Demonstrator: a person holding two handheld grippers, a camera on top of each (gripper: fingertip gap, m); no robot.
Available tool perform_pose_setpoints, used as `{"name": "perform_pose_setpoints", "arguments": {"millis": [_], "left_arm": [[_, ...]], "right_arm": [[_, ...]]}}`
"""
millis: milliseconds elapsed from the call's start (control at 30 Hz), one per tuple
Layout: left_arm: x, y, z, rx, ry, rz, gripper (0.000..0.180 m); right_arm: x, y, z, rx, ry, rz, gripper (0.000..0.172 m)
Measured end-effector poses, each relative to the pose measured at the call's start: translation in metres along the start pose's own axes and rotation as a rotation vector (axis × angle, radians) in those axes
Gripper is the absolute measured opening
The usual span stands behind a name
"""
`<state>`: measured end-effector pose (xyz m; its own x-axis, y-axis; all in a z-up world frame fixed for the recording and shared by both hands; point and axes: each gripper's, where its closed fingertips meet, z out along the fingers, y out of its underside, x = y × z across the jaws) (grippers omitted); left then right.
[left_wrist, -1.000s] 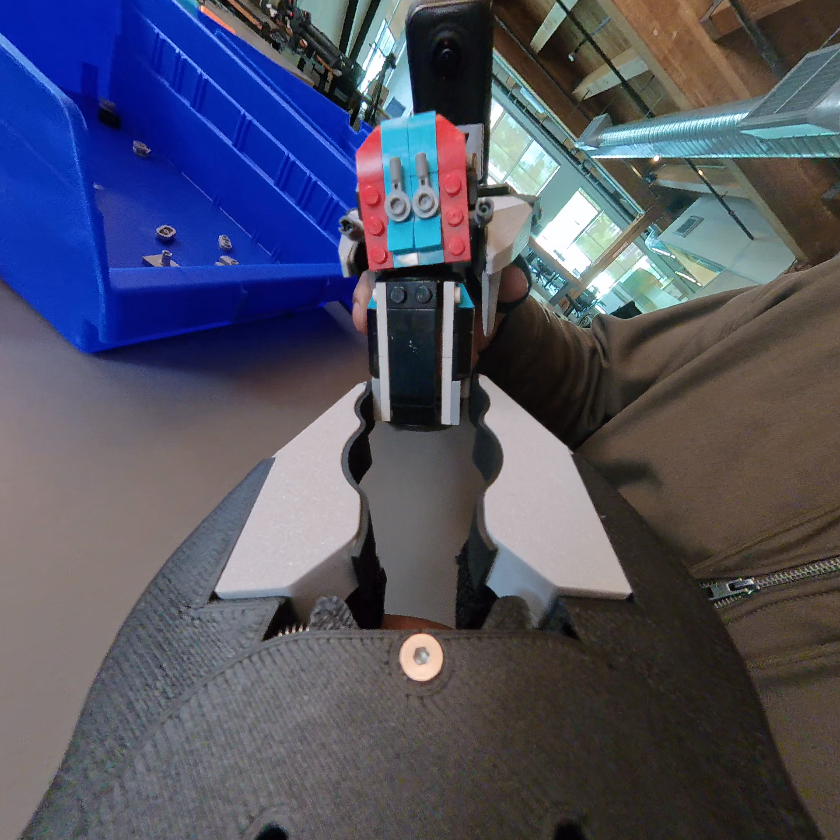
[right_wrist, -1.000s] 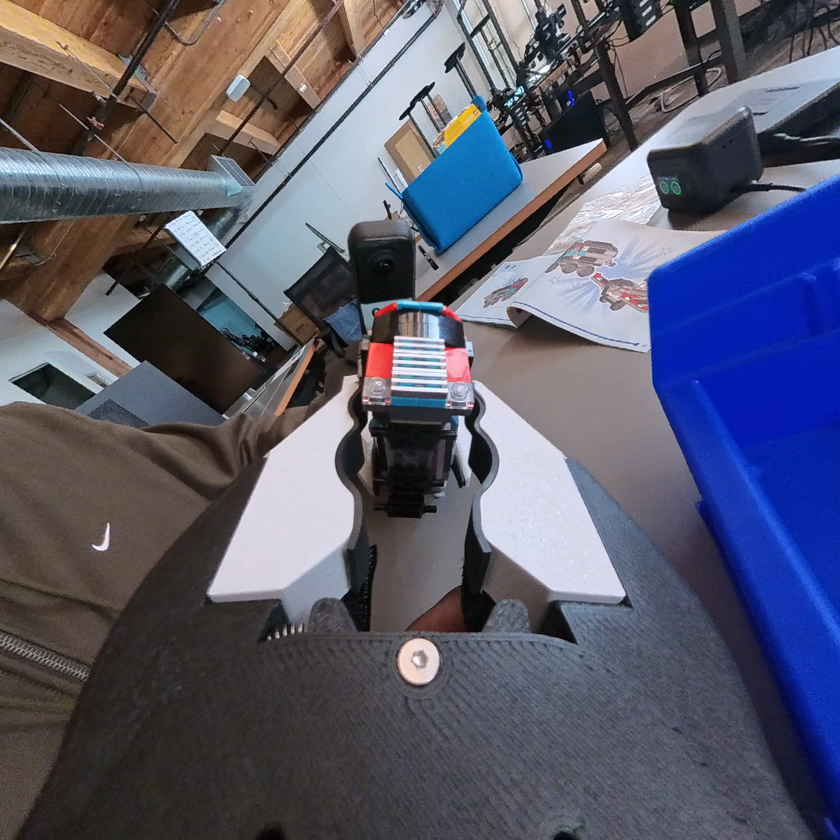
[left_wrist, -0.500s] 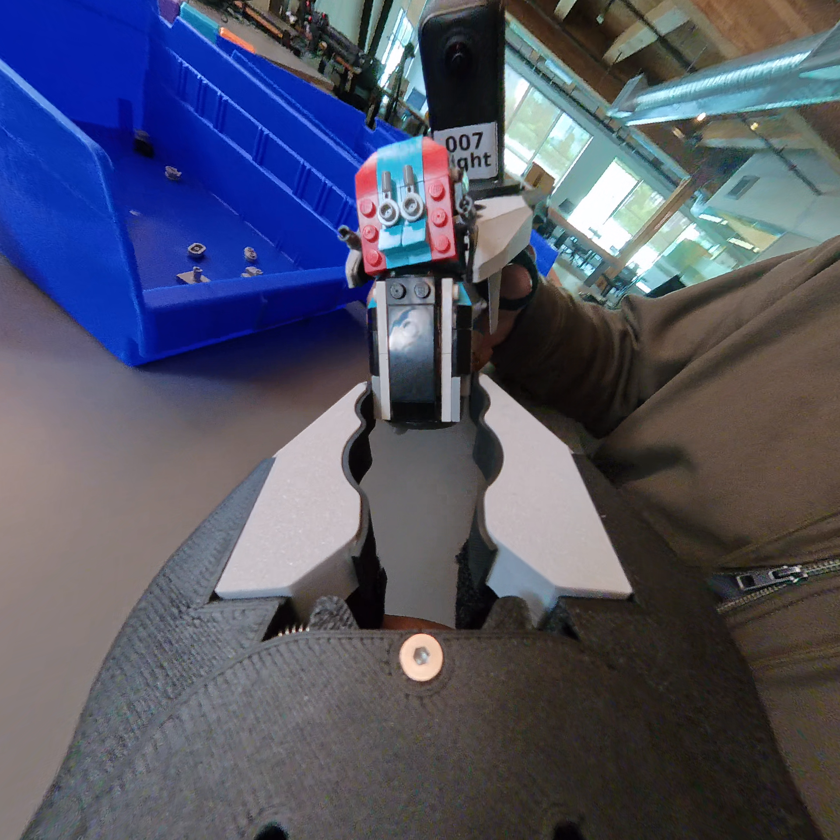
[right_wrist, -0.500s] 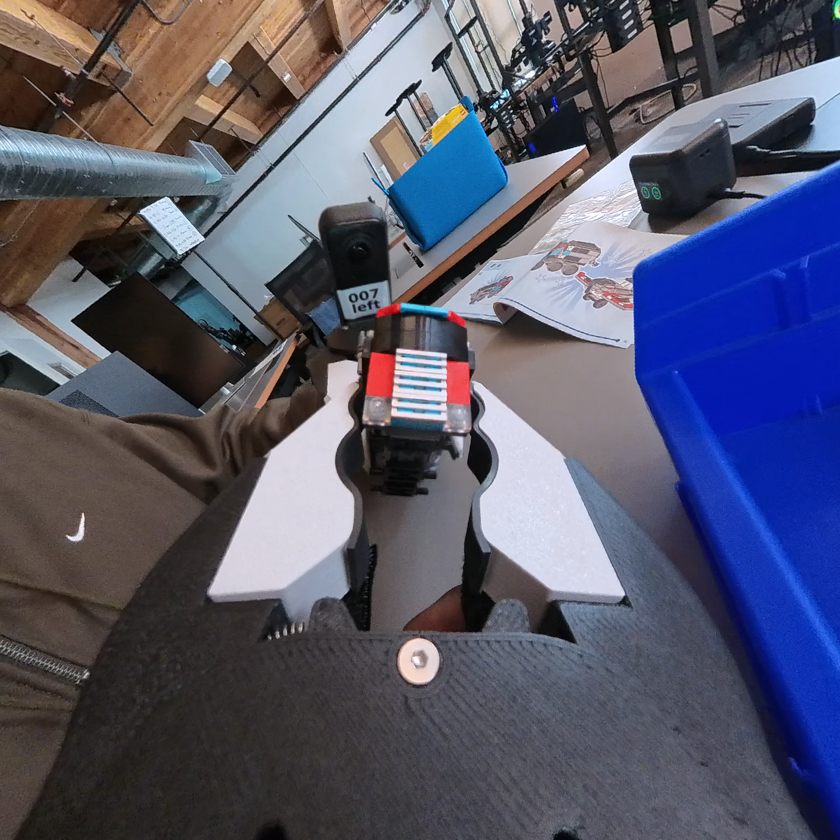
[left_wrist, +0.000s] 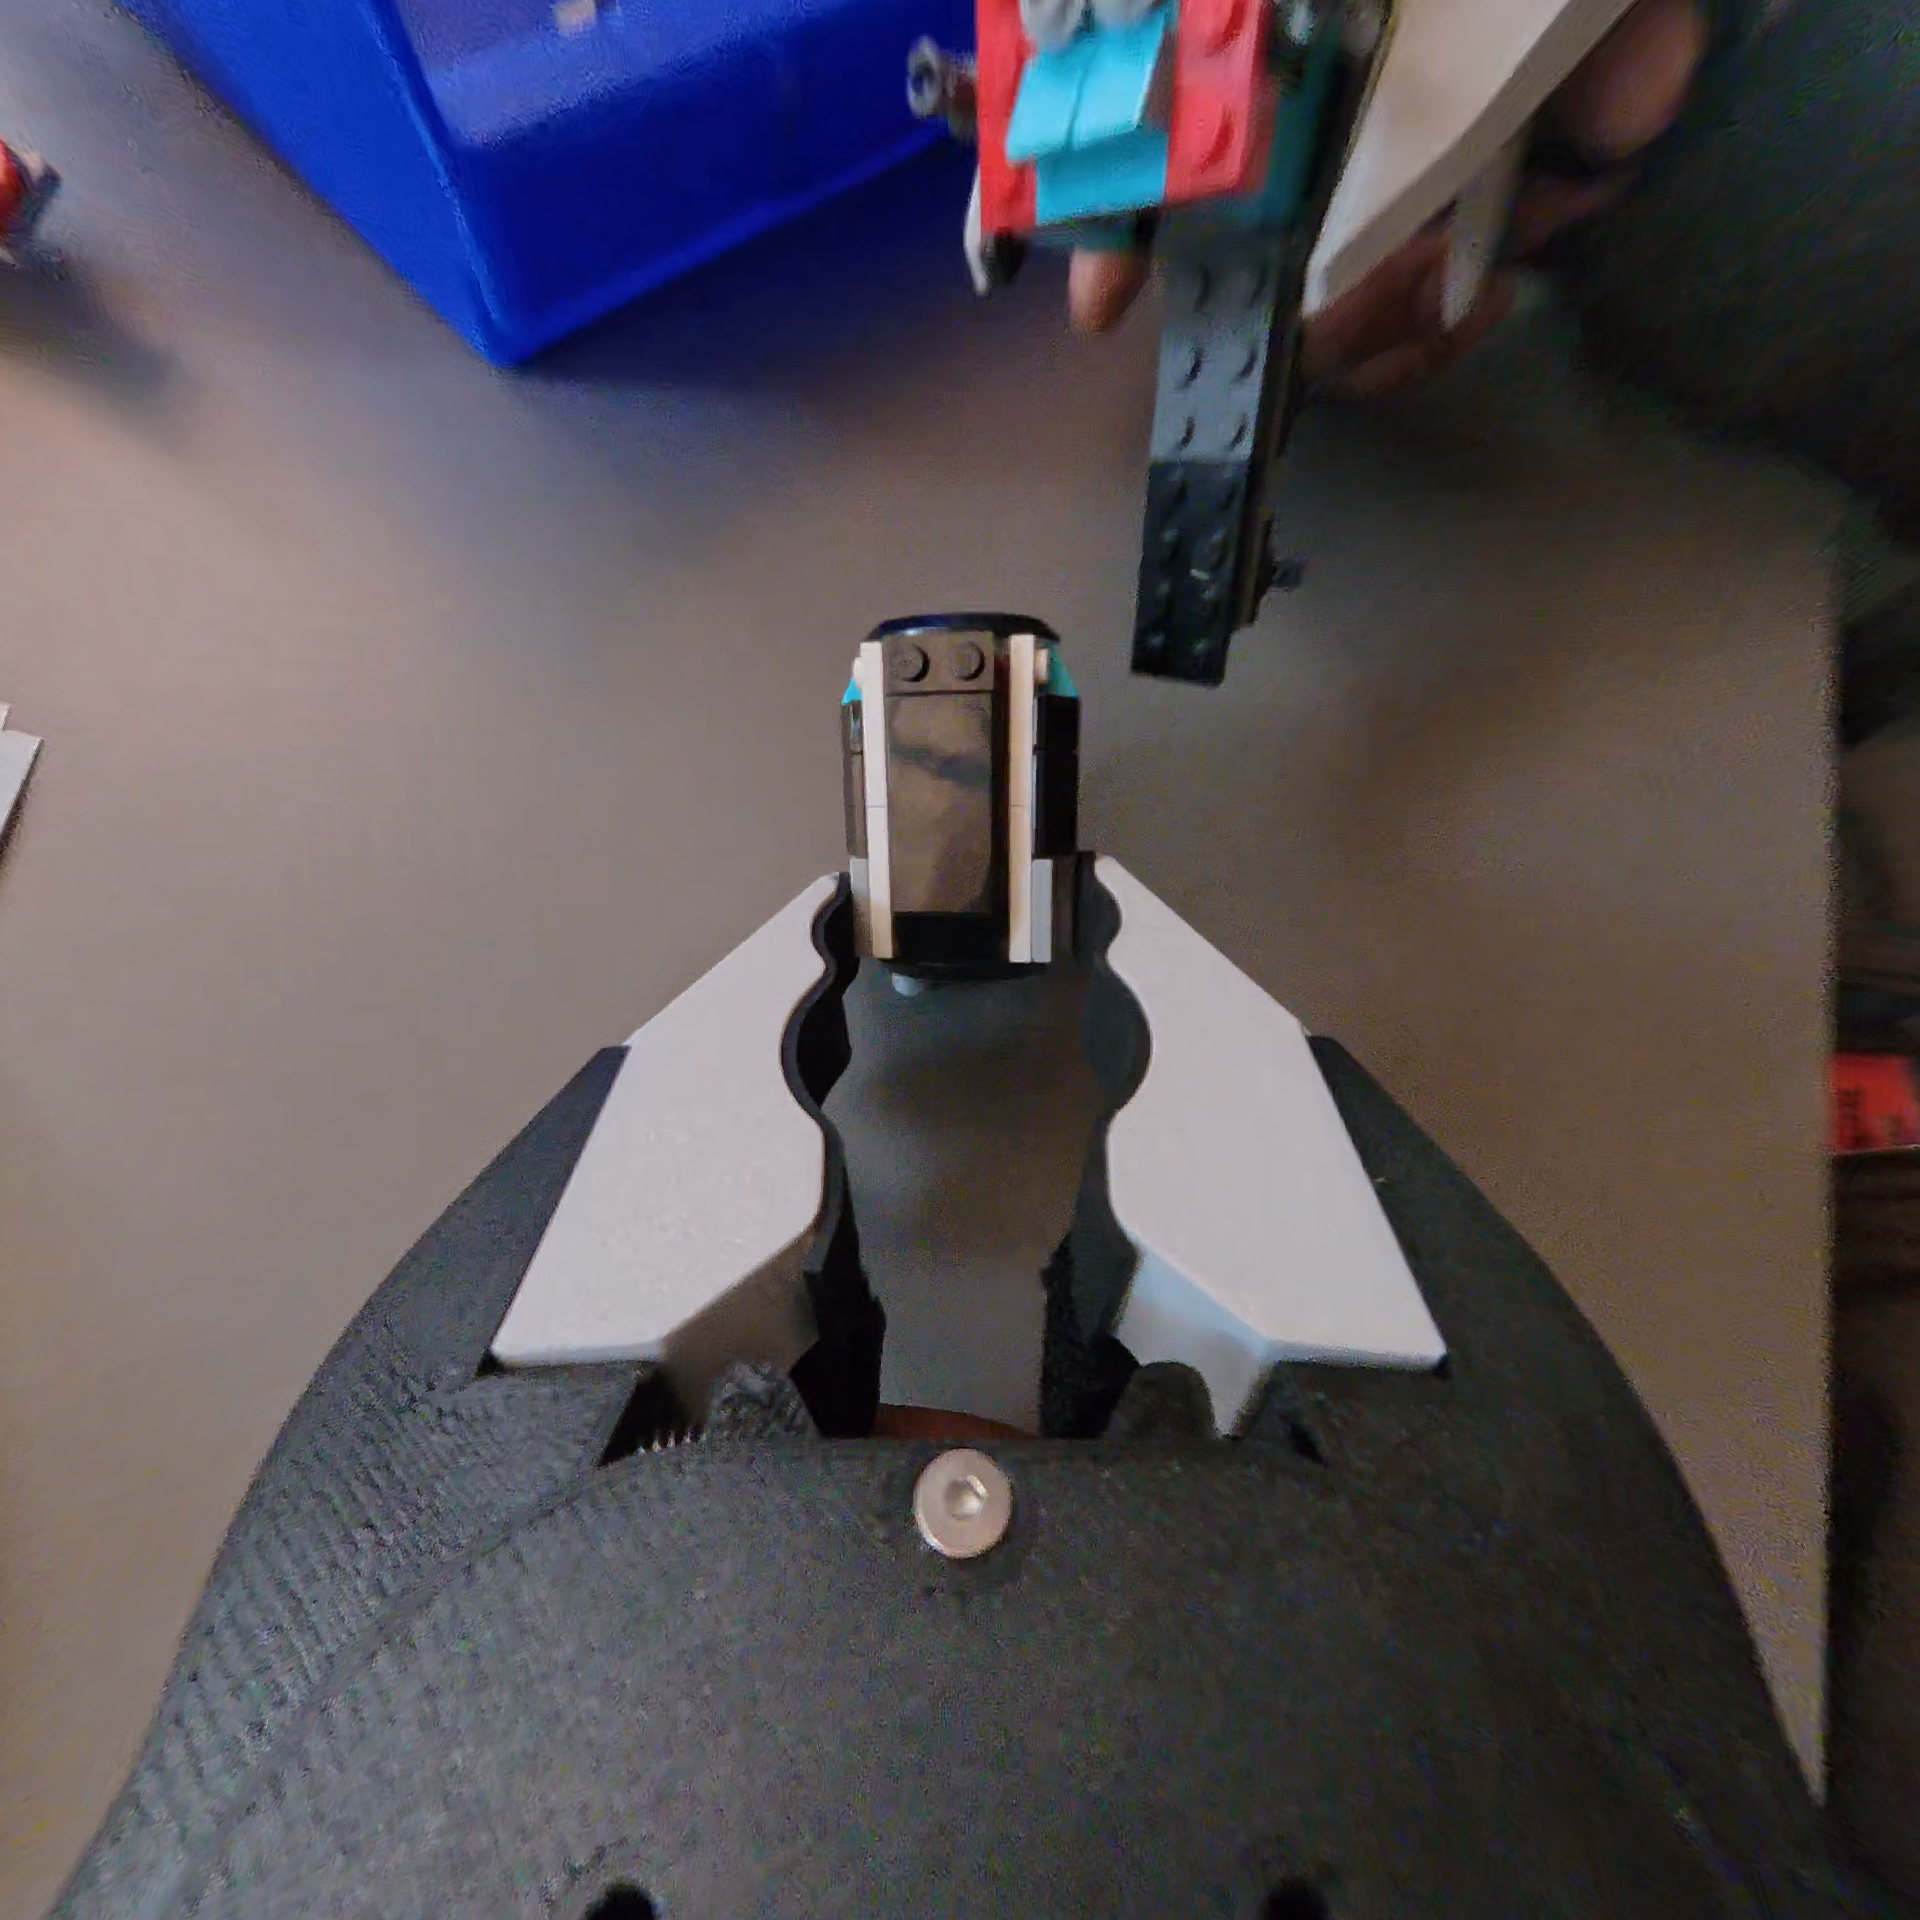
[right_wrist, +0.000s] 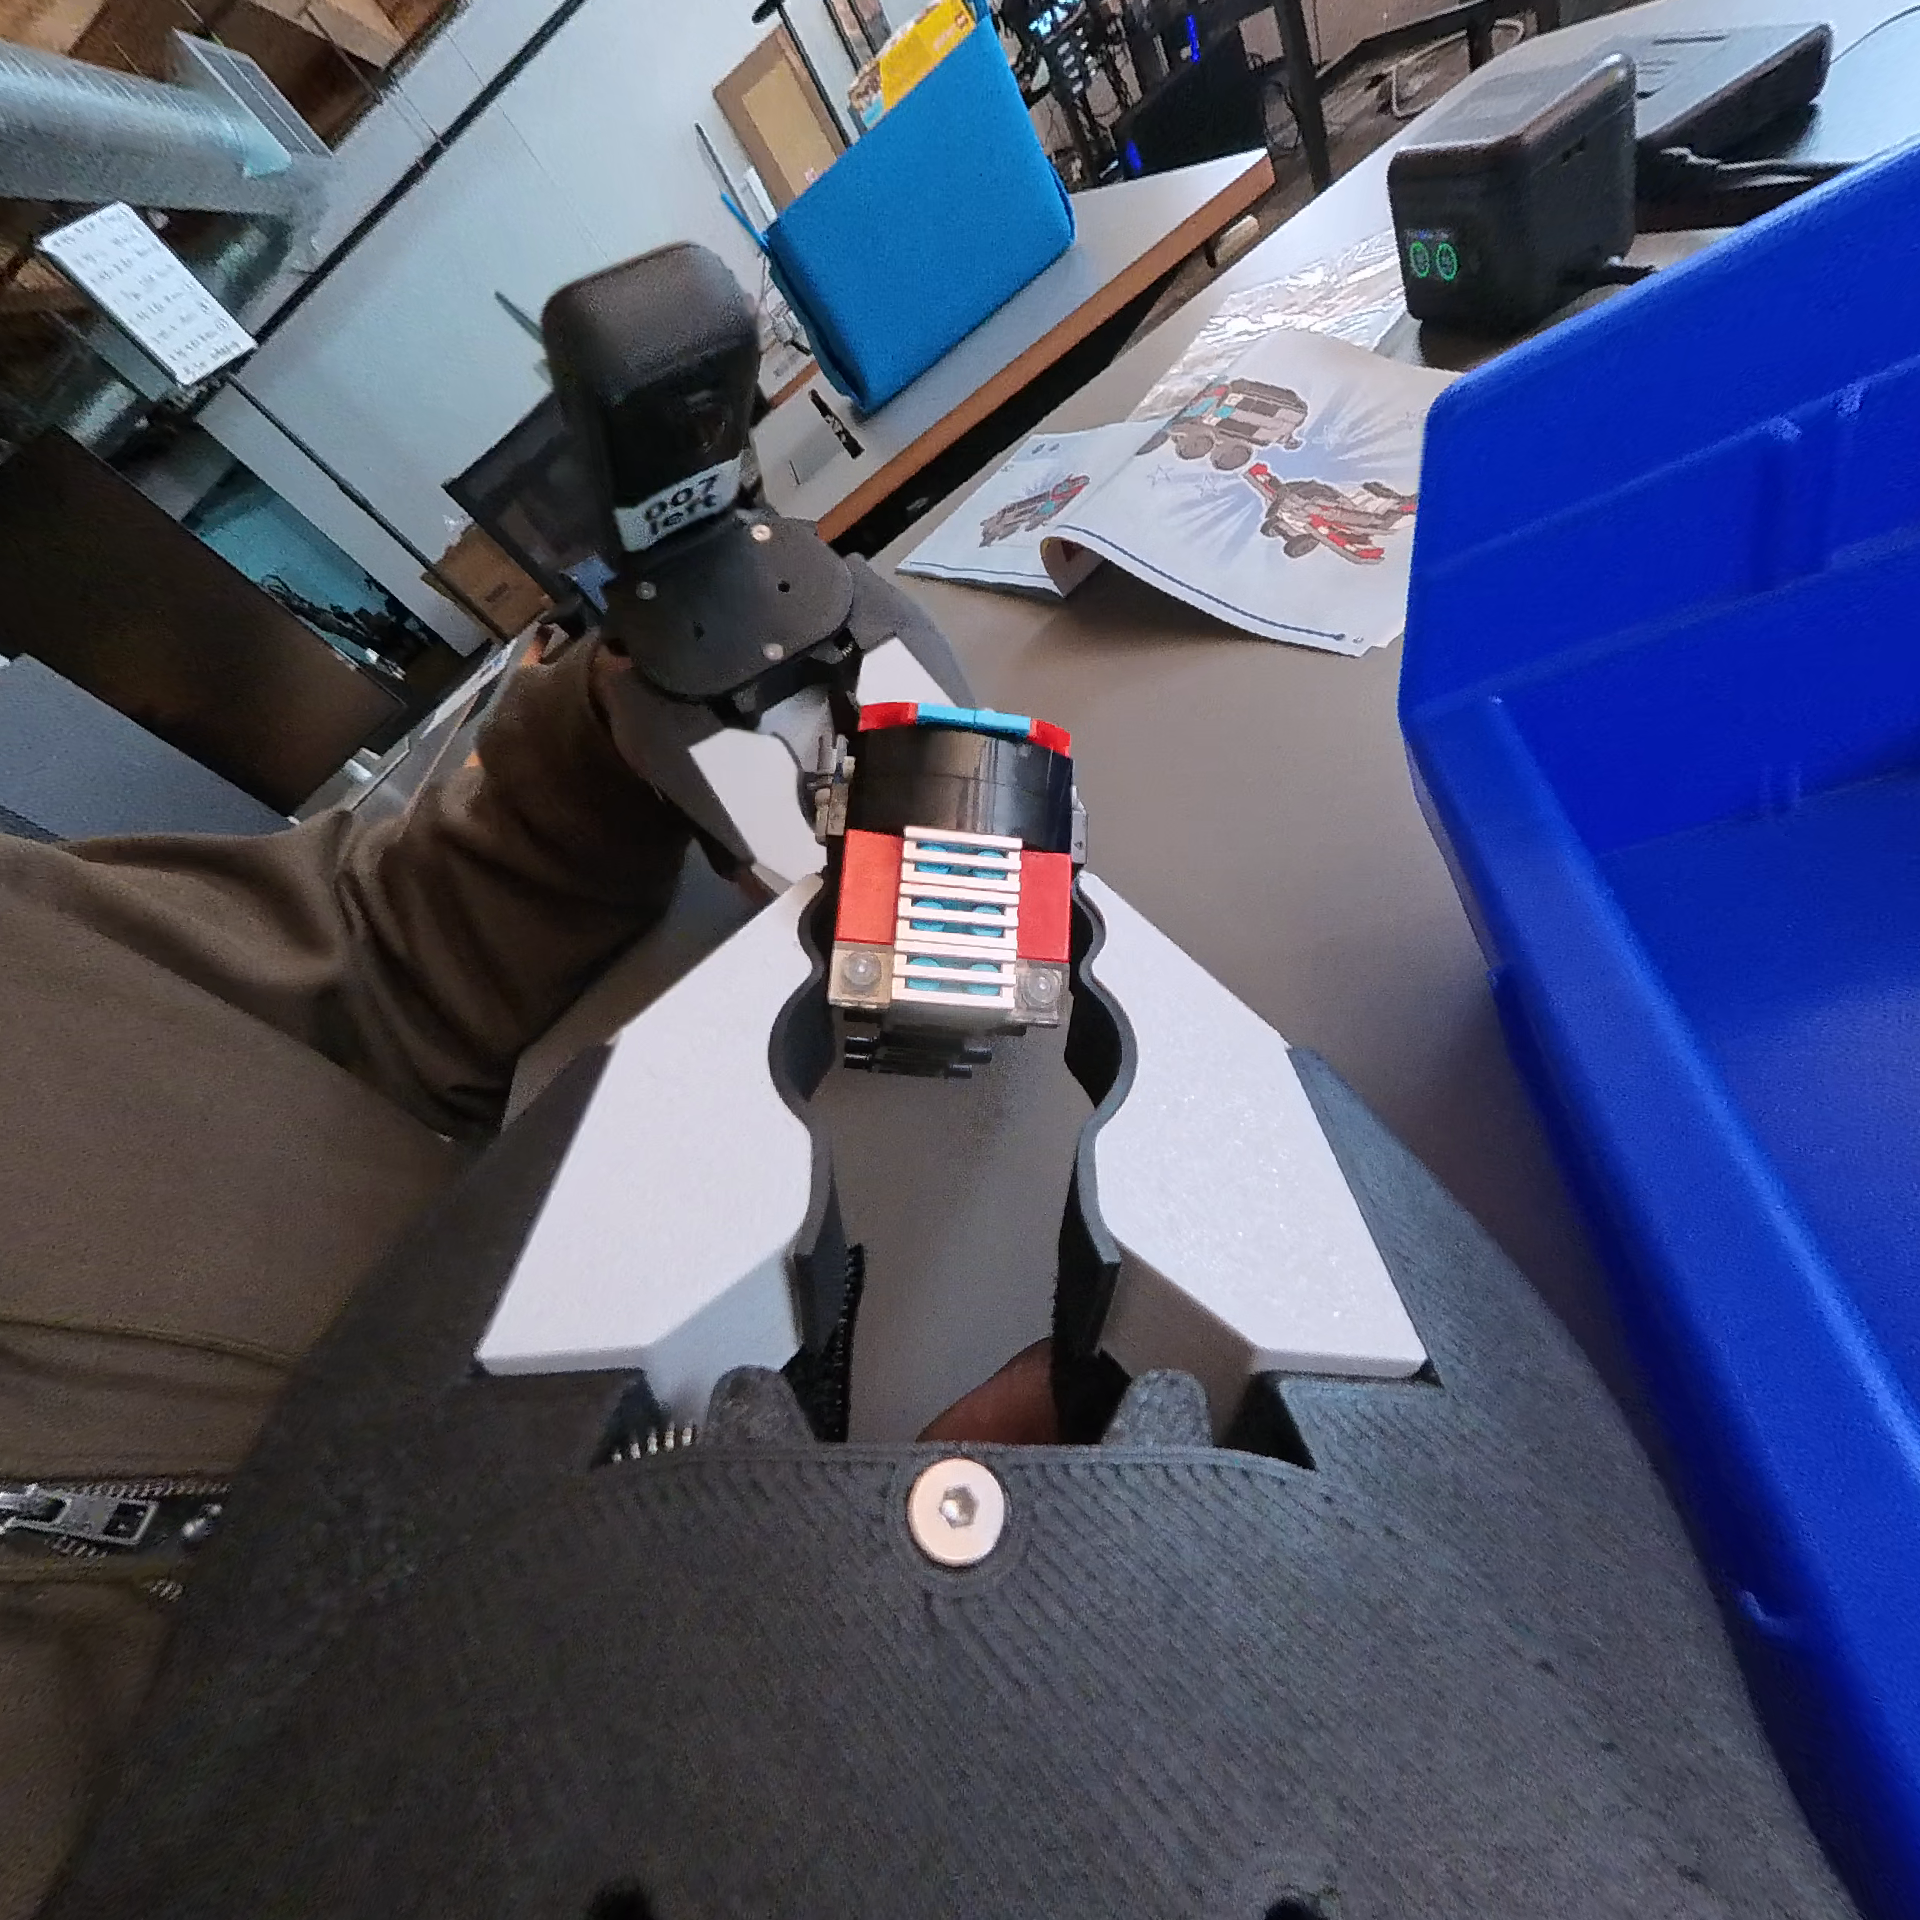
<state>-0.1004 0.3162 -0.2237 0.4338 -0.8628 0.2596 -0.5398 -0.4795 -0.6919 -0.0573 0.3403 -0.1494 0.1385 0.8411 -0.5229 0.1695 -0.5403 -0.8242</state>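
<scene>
the left gripper (left_wrist: 961, 904) is clamped on a black and white brick block (left_wrist: 951, 800), its pale fingers (left_wrist: 717, 1122) pressed to the block's two sides above bare grey table (left_wrist: 364, 779). up and to the right of the block, apart from it, hangs a long dark studded plate (left_wrist: 1210, 488) under a red and teal brick cab (left_wrist: 1117, 114), blurred, with the other gripper's pale finger beside it.

the right gripper (right_wrist: 951, 971) is clamped on that truck cab (right_wrist: 951, 904), red with a white slatted grille and a black curved windscreen, fingers (right_wrist: 686, 1122) tight on its flanks. the left gripper shows just behind the cab in this view, a white label on its black camera housing (right_wrist: 649, 364).

a blue bin (right_wrist: 1683, 831) stands close on the right, its rim near the right finger; in the left view the bin's corner (left_wrist: 582, 197) sits well beyond the block, with open table between. an open picture booklet (right_wrist: 1216, 499) lies past the cab, a black box with green lights (right_wrist: 1507, 187) behind it. a brown sleeve (right_wrist: 312, 935) fills the left side.
</scene>
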Motion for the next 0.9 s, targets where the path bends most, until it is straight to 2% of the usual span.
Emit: {"name": "perform_pose_setpoints", "arguments": {"millis": [233,333,433,567,633,767,900], "left_arm": [[0.007,0.007,0.003,-0.079,-0.050,0.096,0.043],[0.013,0.003,-0.002,-0.051,-0.015,0.094,0.062],[0.016,-0.016,-0.016,0.064,0.029,0.070,0.068],[0.045,-0.051,-0.026,0.268,0.223,0.009,0.063],[0.055,-0.062,-0.025,0.322,0.269,0.006,0.060],[0.056,-0.081,-0.026,0.421,0.185,0.072,0.055],[0.042,-0.086,-0.019,0.399,-0.062,0.198,0.053]], "right_arm": [[0.001,0.002,0.001,-0.020,0.004,-0.012,0.042],[-0.001,0.001,0.000,-0.013,-0.017,-0.005,0.042],[-0.008,-0.003,-0.002,0.006,-0.064,0.007,0.042],[-0.019,-0.013,-0.004,0.057,-0.127,0.006,0.042],[-0.023,-0.017,-0.005,0.083,-0.145,0.006,0.042],[-0.019,-0.021,-0.002,0.108,-0.096,0.018,0.042],[-0.005,-0.028,-0.002,0.149,0.009,0.059,0.042]]}}
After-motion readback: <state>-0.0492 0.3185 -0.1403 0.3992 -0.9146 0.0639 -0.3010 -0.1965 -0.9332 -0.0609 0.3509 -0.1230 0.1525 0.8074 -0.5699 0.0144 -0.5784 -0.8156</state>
